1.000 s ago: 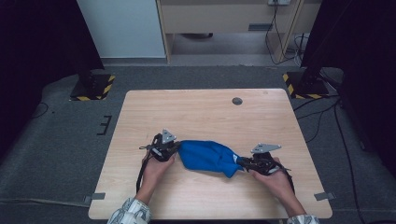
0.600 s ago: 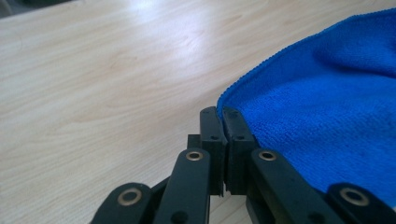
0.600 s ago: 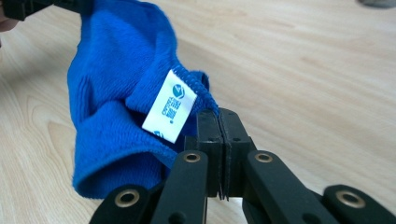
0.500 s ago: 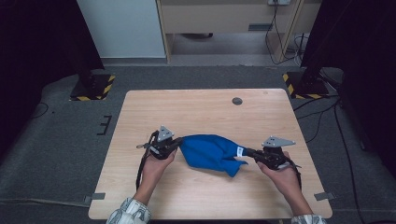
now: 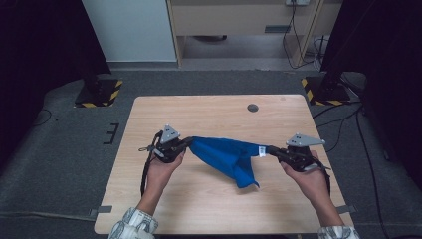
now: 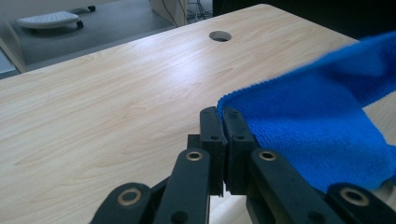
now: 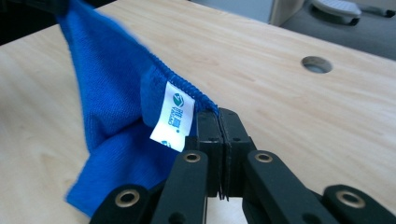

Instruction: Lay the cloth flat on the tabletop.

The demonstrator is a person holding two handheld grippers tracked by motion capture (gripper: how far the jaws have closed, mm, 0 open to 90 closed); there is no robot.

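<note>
A: How do the grippers stand?

B: The left gripper (image 5: 188, 142) has its jaws pressed together on one corner of the blue cloth (image 5: 226, 154). The right gripper (image 5: 270, 149) pinches the opposite corner, the one beside the white label (image 5: 262, 151). In the right gripper view the hem sits clamped just beside that label (image 7: 173, 115).

A: And where does the cloth lie from each?

B: Between them. It runs rightward from the left gripper and leftward from the right one, so its long axis goes left to right across the table (image 5: 209, 112). The top edge is stretched almost taut, held up off the wood.

A: Which hand is nearer to the loose part?

B: The right hand (image 5: 308, 179), I'd say. The slack folds hang down in a point, right of the middle and toward the near side, close to or on the tabletop; I cannot tell which.

A: What does the cloth look like?

B: Bright blue, nappy like microfibre, with a stitched hem. In the left gripper view (image 6: 223, 122) it slopes away to the right (image 6: 322, 126), still bunched rather than flat.

A: So the next move?

B: Probably pulling the corners apart to spread it.
</note>
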